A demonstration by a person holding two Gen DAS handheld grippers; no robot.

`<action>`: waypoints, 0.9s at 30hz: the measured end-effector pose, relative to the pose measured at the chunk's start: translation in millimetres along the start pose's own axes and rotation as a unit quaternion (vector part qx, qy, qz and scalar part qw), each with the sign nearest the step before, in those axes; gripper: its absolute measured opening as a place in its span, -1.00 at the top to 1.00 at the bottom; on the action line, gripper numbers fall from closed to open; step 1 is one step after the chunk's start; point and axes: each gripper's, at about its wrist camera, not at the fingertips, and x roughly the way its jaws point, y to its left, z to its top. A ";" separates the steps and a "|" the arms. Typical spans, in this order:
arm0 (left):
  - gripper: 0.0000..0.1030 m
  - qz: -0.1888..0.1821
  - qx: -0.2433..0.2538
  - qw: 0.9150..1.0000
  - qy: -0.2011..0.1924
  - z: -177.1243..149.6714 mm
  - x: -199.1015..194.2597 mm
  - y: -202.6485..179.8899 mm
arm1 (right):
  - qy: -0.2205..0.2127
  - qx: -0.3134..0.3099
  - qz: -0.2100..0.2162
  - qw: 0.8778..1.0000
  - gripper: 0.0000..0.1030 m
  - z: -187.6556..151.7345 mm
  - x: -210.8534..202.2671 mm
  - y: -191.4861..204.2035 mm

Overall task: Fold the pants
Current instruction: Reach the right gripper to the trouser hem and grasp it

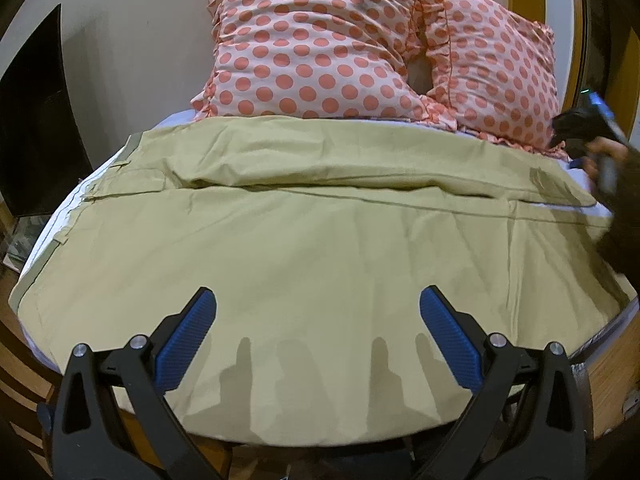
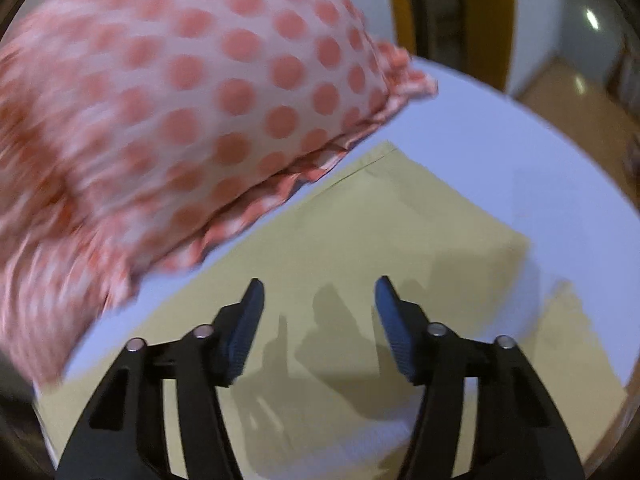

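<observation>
Both claws released: left gripper (image 1: 316, 312) low-centre over pants (image 1: 320, 240); right gripper (image 2: 318, 300) lower-centre above hem, likely lining up grabs.

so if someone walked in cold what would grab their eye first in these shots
Probably the polka-dot pillows, pink with coral spots, propped at the head of the bed and looming blurred in the right wrist view. Next, the khaki pants spread wide across the pale bed sheet, filling the space in front of the pillows. Both blue-padded grippers hang open above the cloth: the left gripper near its front edge, the right gripper by a leg end.
</observation>
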 end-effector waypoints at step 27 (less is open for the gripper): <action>-0.97 -0.015 -0.068 0.996 -0.048 21.1 -1.7 37.3 | -0.120 0.092 0.231 0.961 0.92 -60.8 -75.4 -108.4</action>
